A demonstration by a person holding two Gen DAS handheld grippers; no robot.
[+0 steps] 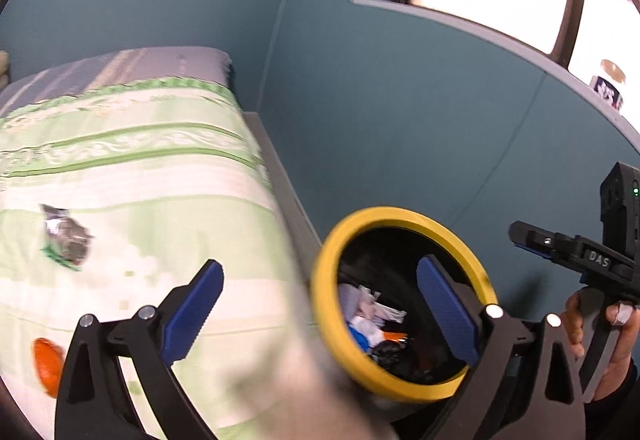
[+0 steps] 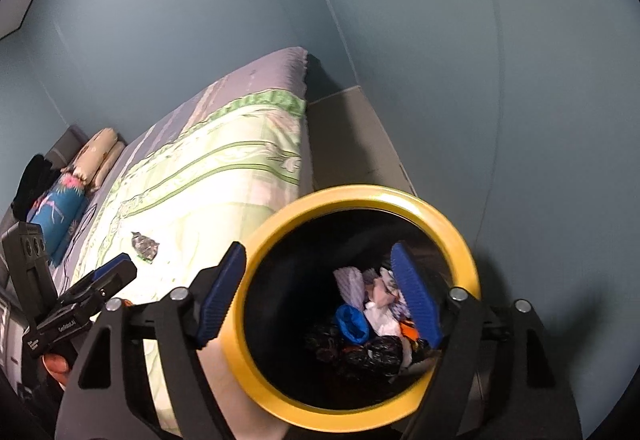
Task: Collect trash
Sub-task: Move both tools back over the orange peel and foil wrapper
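One yellow-rimmed bin [image 2: 360, 404] beside bed [image 1: 140, 180], holds mixed crumpled wrappers [image 2: 380, 316]. One silver wrapper [image 1: 66, 238] and one orange piece [image 1: 47, 364] on bed. Left gripper [image 1: 320, 320] and right gripper [image 2: 320, 296] spread, empty.

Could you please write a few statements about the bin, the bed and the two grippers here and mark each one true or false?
1. The bin has a yellow rim. True.
2. The bin is empty. False: crumpled trash lies at its bottom.
3. A crumpled wrapper lies on the bed. True.
4. The left gripper is clamped on the wrapper. False: its jaws stand open with nothing between them.
5. The right gripper is above the bin. True.
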